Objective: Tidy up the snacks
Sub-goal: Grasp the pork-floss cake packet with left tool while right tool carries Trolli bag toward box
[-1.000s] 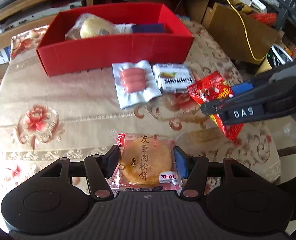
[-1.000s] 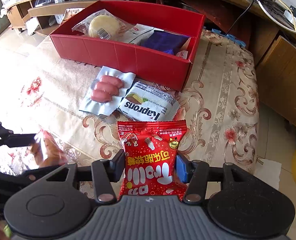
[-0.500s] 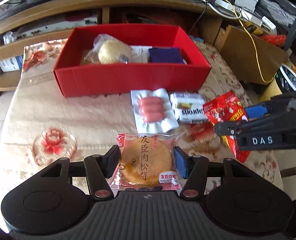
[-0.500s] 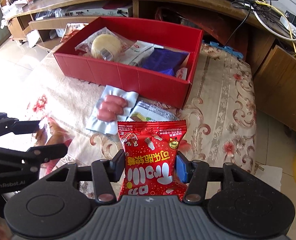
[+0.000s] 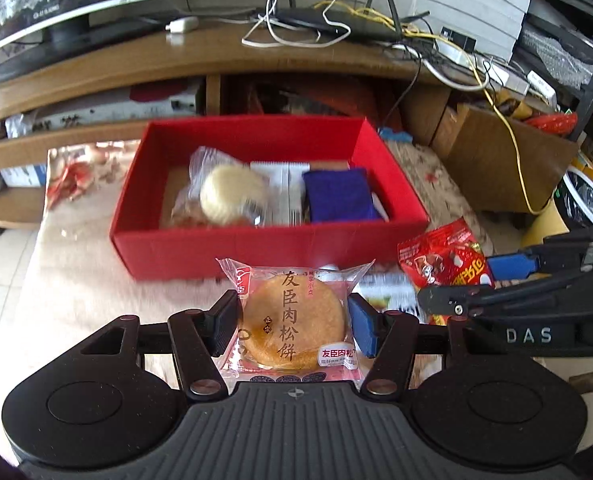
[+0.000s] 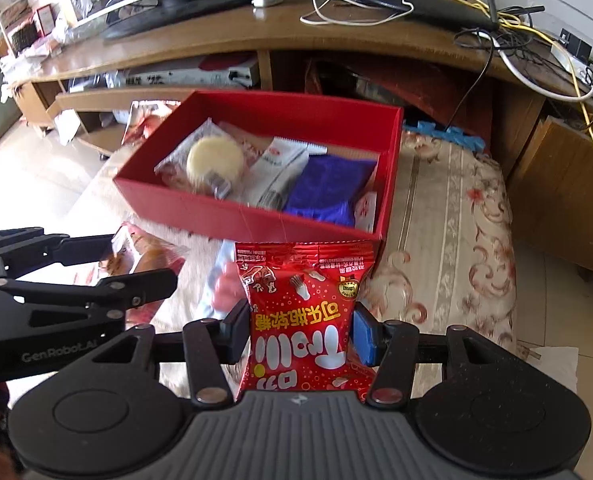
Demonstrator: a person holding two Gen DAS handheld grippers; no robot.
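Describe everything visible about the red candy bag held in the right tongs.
The candy bag is a glossy red foil pouch with crimped ends, white bubble lettering, yellow characters and small cartoon prints. It looks sealed and puffy. The right tongs pinch its sides. It hangs clear of the cloth, its far end toward the red box, upside down to the camera. From the left view it shows beside the cake.

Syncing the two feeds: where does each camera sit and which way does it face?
Left wrist: on the left gripper, which clamps a meat floss cake; faces the red box; right gripper enters from the right.
Right wrist: on the right gripper, which clamps a red candy bag; left gripper at left.
Shared: the box, both snacks.
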